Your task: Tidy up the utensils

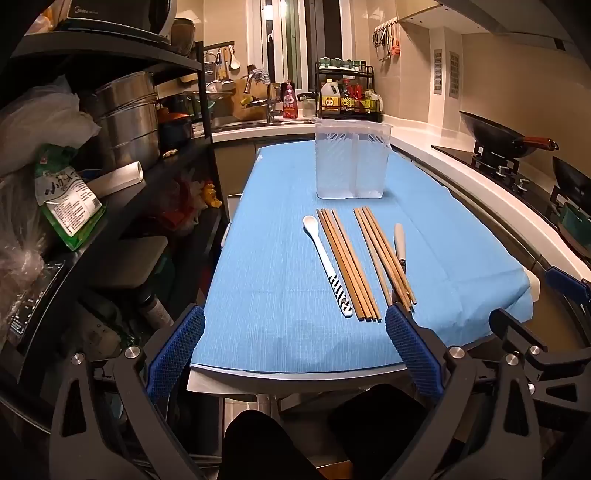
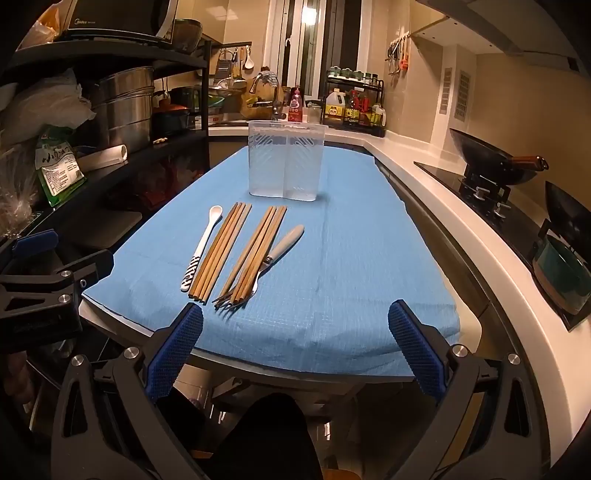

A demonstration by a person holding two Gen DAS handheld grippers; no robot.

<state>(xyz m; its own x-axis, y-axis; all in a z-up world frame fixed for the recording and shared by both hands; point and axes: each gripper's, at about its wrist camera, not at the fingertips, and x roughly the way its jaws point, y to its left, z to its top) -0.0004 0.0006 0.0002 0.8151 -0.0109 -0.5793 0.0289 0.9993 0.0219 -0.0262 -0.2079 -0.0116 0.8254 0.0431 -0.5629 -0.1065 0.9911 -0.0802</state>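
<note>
Both my left gripper (image 1: pixel 294 326) and right gripper (image 2: pixel 295 321) gape wide, holding nothing, at the table (image 2: pixel 369 258) near edge. The chopsticks (image 2: pixel 221 247) lie packed; a pinch could scatter them off it.

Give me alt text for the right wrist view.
A spoon, two bundles of chopsticks and a fork lie side by side on a blue-covered table, before an empty clear holder. The right tongs hang open, holding nothing.

- Warm, dim indoor light fills the kitchen; the window (image 2: pixel 312 22) glows brightest.
- The shelves (image 1: pixel 110 55) on the left sit in deep shadow.
- Fisheye bending curves the bench (image 2: pixel 369 258) edges; corners go black.
</note>
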